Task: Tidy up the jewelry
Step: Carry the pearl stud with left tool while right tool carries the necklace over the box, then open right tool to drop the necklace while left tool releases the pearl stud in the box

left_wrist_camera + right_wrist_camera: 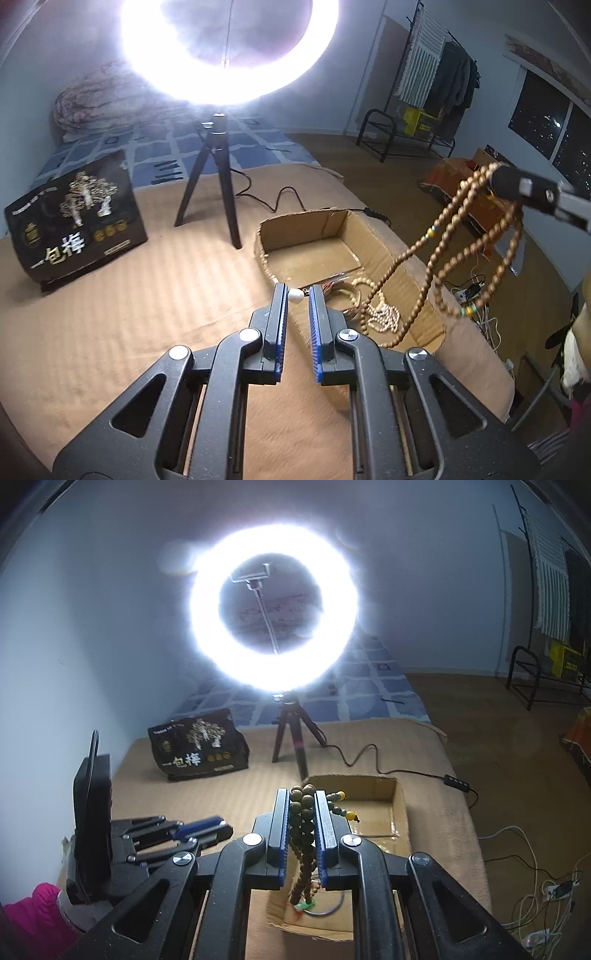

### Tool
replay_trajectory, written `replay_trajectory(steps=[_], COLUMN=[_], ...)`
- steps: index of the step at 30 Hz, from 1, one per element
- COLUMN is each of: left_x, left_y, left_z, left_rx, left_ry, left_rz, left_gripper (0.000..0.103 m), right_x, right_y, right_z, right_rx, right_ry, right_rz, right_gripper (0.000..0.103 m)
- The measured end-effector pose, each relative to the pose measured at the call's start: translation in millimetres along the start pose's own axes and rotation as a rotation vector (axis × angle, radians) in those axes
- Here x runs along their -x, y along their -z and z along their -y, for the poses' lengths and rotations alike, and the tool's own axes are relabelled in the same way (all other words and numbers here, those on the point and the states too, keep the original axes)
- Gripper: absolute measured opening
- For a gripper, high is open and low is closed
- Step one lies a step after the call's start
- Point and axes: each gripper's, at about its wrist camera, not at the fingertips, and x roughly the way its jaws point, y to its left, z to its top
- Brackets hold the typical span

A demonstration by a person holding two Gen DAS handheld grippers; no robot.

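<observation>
Hanging in long loops above the open cardboard box (373, 236), the brown bead necklace (443, 258) is being pinched by the right gripper (302, 823), whose jaws are clenching on its strands. The left gripper (297, 308) is hovering released just beside the box's near-left corner, jaws parted around nothing. Paler bead strings (380, 314) are lying inside the box, which is sitting on the tan bed cover (147, 295) near the ring light (273, 605) tripod.
</observation>
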Motion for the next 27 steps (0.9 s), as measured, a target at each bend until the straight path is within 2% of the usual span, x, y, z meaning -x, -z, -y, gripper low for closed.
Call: replay_trajectory(steps=[15,27], left_x=[-65,-99], left_y=[-21,-24], left_z=[16,20], left_rx=[-0.014,-0.007], left_ry=[0.000,-0.010], left_rz=[-0.044,-0.075], left_gripper=[0.010,0.010], right_x=[-28,-64], right_y=[12,25], right_z=[42,61], right_rx=[-0.016,-0.027], right_ry=[0.033,0.054], right_rz=[-0.077,-0.149], right_gripper=[0.010,0.010])
